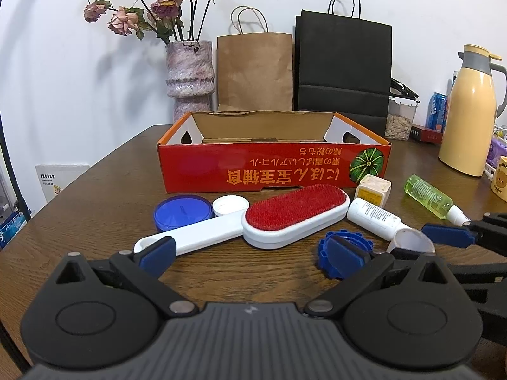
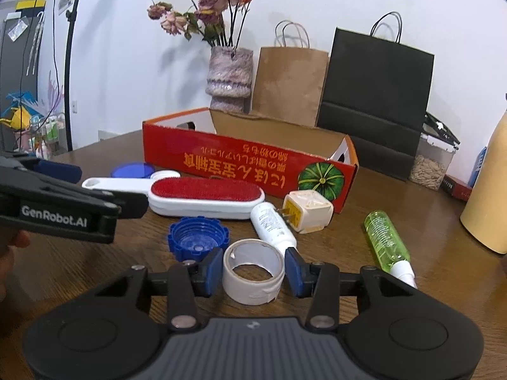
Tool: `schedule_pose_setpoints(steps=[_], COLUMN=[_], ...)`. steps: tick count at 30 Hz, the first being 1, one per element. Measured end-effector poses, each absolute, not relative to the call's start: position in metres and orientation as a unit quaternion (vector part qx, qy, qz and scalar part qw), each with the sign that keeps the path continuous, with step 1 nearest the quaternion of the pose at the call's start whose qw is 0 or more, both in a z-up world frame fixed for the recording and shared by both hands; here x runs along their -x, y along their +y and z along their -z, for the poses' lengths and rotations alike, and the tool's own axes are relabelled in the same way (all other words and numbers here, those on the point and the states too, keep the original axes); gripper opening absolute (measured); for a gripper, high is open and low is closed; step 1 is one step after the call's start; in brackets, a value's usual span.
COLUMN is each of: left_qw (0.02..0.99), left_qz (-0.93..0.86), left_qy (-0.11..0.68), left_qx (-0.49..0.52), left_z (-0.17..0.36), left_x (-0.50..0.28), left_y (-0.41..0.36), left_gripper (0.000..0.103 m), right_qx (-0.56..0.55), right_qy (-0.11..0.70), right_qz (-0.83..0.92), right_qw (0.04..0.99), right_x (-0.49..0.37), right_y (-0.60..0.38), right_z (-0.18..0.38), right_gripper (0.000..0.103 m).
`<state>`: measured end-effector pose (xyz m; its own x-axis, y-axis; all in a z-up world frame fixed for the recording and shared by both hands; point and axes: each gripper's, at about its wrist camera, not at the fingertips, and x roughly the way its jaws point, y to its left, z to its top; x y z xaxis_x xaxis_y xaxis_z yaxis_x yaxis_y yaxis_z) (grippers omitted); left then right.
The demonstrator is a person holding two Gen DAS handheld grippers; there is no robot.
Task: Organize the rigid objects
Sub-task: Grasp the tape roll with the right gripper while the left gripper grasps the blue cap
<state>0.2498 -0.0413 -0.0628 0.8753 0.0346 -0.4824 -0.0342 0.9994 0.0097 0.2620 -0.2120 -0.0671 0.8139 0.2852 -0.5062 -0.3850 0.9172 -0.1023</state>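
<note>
The right gripper has its fingers clenched on a tape roll on the bench, while the left gripper hangs with fingers spread, holding nothing.

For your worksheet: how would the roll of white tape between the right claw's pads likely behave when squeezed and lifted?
The tape roll is a hollow ring, so probably light. Its thin wall may flex slightly under the right claw. Set on edge, it could roll.
</note>
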Motion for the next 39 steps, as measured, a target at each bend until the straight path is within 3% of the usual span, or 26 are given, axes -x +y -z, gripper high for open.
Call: schedule_pose_setpoints(steps=[18, 39], left_qw=[0.964, 0.951], left_qz=[0.008, -0.003], left_qy=[0.265, 0.310], left_qx=[-0.018, -0.019], left_z=[0.068, 0.079], left_x=[-0.258, -0.291], left_y=[-0.072, -0.111], left_gripper=[0.103, 0.103], right_qx=[0.039, 0.024], right_qy=[0.214, 0.226], right_qz=[-0.151, -0.134], right_qw=[0.964, 0.965], right_x=[-0.263, -0.283], right_y=[-0.246, -0.290], right_z=[0.052, 0.052], right_gripper=[0.042, 0.042])
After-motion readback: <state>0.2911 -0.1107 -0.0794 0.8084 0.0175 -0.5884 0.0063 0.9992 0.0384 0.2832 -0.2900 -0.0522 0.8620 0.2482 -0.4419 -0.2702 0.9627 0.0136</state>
